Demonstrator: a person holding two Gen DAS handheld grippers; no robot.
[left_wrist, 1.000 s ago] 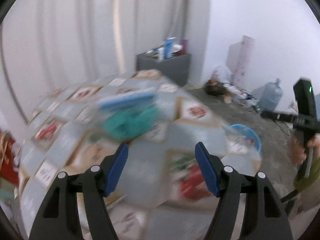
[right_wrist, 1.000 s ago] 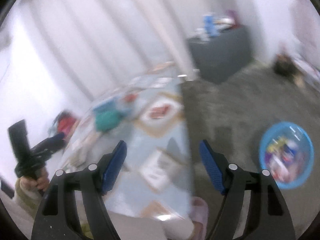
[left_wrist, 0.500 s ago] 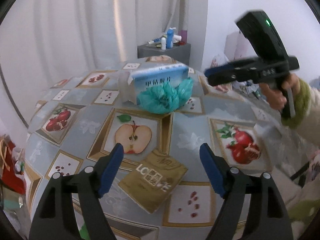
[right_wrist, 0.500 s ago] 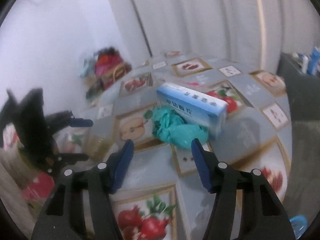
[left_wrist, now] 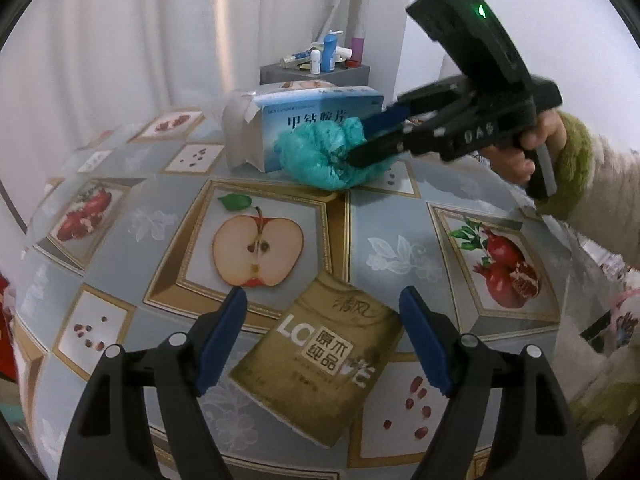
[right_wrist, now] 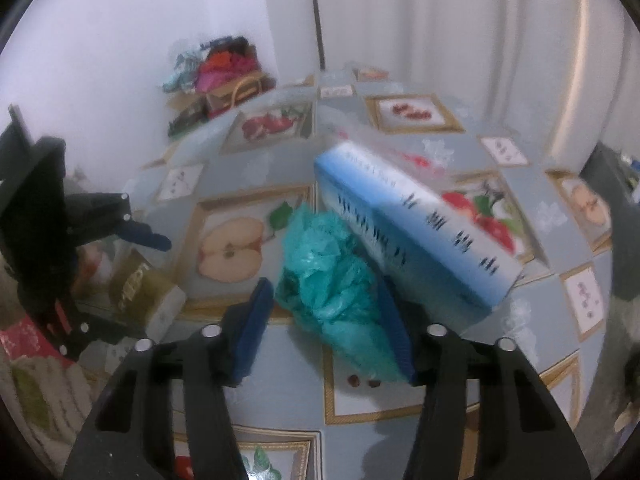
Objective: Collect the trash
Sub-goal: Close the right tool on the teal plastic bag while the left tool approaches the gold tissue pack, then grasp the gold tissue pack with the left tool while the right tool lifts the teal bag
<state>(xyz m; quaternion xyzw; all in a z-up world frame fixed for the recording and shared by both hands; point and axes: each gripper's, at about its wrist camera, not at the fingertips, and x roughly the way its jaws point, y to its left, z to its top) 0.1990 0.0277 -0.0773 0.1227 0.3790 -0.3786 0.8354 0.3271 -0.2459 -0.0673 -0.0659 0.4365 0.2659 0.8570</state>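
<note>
A crumpled teal plastic bag (left_wrist: 316,152) (right_wrist: 332,280) lies on the fruit-patterned table (left_wrist: 384,220), against a blue and white medicine box (left_wrist: 316,116) (right_wrist: 412,224). My right gripper (left_wrist: 356,140) (right_wrist: 324,292) straddles the bag. Its jaws are closing; the right pad touches the bag and the left pad stands a little off it. A flat gold tissue pack (left_wrist: 324,356) (right_wrist: 136,284) lies near the table's front edge. My left gripper (left_wrist: 322,300) hangs open just above the pack, one finger on each side of it.
Clear plastic wrap (left_wrist: 236,120) sits behind the box. A grey cabinet (left_wrist: 316,72) with bottles stands past the table by the white curtain. A basket of clothes (right_wrist: 224,80) sits on the floor beyond the table. A person's green-cuffed sleeve (left_wrist: 572,164) reaches over the right edge.
Both grippers swung in over the table. The right one came down around the teal bag and its jaws narrowed. The left one sank closer to the gold pack.
</note>
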